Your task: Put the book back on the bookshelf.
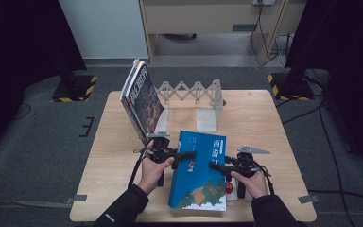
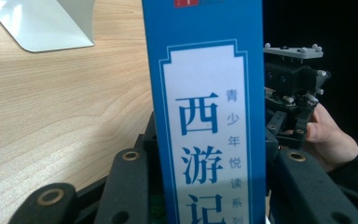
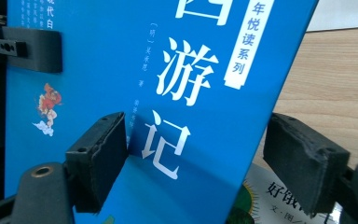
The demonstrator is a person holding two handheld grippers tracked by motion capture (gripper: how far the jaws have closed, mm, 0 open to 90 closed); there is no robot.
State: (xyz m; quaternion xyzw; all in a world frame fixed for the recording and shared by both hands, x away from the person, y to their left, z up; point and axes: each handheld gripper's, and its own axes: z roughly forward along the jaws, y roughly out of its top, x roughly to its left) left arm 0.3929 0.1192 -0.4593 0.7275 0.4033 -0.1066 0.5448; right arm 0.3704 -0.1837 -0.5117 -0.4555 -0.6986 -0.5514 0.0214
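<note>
High view, blue book between left tongs, right tongs

This looks like a lab set up for recording: a small wooden counter stands on grey carpet, flanked by dark curtains and stand bases marked with yellow-black hazard tape, with cables trailing across the floor behind.
</note>
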